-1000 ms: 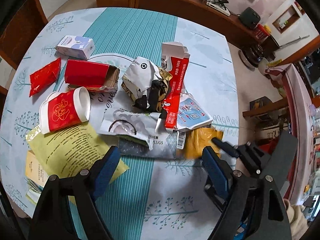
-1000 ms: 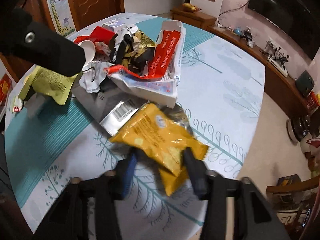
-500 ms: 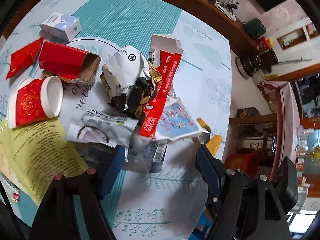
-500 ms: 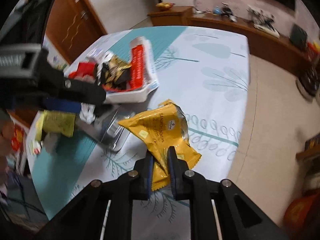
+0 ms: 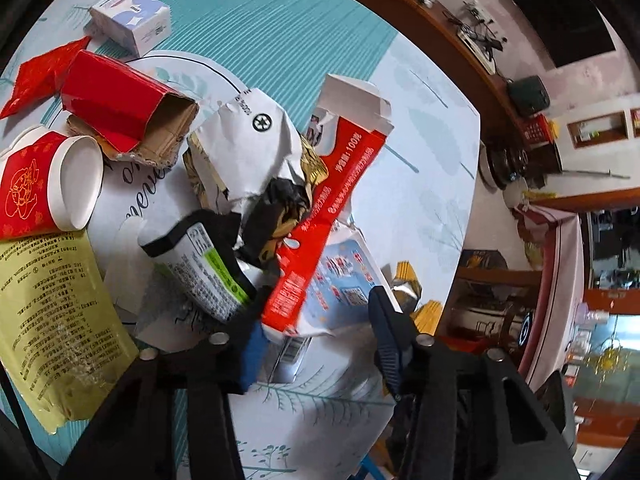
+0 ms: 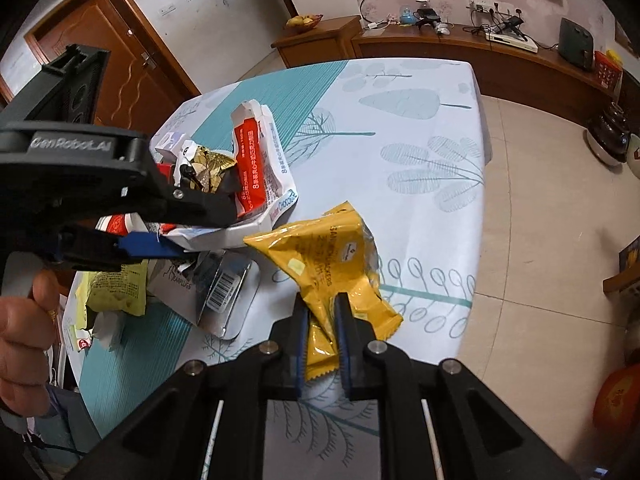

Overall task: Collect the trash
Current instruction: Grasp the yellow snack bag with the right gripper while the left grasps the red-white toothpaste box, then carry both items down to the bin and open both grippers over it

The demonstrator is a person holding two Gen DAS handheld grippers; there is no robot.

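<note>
Yellow foil cracker packet (image 6: 326,264), lifted off table since earlier, clamped in right gripper (image 6: 322,332); "CRACKERS" legible. Left gripper (image 5: 316,332) apart around red-white carton (image 5: 320,216), 12 o'clock.

My right gripper (image 6: 322,320), black with blue pads, pinches a yellow cracker packet (image 6: 320,264) with dark lettering. Under it, the tablecloth (image 6: 400,140) is pale blue-white with a teal striped band and grey-teal trees. At 10 o'clock: a red-and-white carton (image 5: 332,200); red paper cup (image 5: 44,184) with gold print, white inside.
</note>
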